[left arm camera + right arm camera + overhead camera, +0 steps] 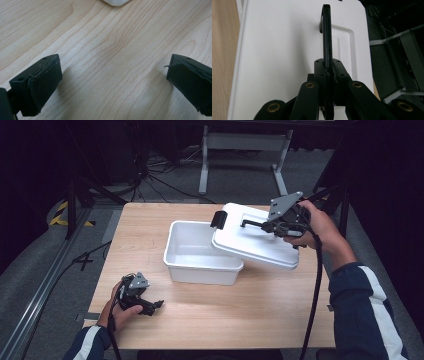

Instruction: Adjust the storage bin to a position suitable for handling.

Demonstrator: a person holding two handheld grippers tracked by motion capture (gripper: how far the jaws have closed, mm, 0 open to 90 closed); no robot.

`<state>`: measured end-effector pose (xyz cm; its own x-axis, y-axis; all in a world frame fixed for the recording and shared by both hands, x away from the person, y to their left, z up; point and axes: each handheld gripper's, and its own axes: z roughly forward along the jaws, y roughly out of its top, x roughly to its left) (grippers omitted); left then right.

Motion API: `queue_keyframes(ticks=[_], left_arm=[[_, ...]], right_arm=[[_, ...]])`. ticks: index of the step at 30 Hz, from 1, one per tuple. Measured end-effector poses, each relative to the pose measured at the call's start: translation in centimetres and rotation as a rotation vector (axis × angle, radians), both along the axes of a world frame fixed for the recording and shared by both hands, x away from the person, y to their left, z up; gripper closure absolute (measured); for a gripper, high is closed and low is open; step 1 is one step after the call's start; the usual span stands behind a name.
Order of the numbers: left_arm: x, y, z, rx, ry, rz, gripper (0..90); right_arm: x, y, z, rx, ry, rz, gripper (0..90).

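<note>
The right tool (272,224) is clamped on the black handle (326,35) of a white lid (250,242), held tilted over the white tub (200,265). The left tool (150,306) rests on the table (240,315), jaws apart and empty.

Right gripper (327,72) clamped on black handle (326,32), white lid (279,55) beneath, wooden table (223,62) at left

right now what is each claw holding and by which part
The right claw grips the white lid by its black handle; the left claw holds nothing.
</note>
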<state>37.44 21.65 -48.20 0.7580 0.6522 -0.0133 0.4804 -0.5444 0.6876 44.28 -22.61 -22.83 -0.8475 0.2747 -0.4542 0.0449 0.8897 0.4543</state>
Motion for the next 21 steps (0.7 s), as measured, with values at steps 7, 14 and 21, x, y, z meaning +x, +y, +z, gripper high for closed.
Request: queue_keyframes(ticks=[7,14,21], left_arm=[[0.0,0.0,0.0,-0.001,0.000,0.000,0.5],[0.0,0.0,0.0,-0.001,0.000,0.000,0.5],[0.0,0.0,0.0,0.003,0.000,-0.002,0.5]], right_arm=[[-0.2,-2.5,-0.3,0.025,-0.006,-0.042,84.5],[-0.6,-4.9,-0.4,0.041,-0.024,-0.079,84.5],[-0.8,-7.0,-0.8,0.061,-0.021,-0.121,84.5]])
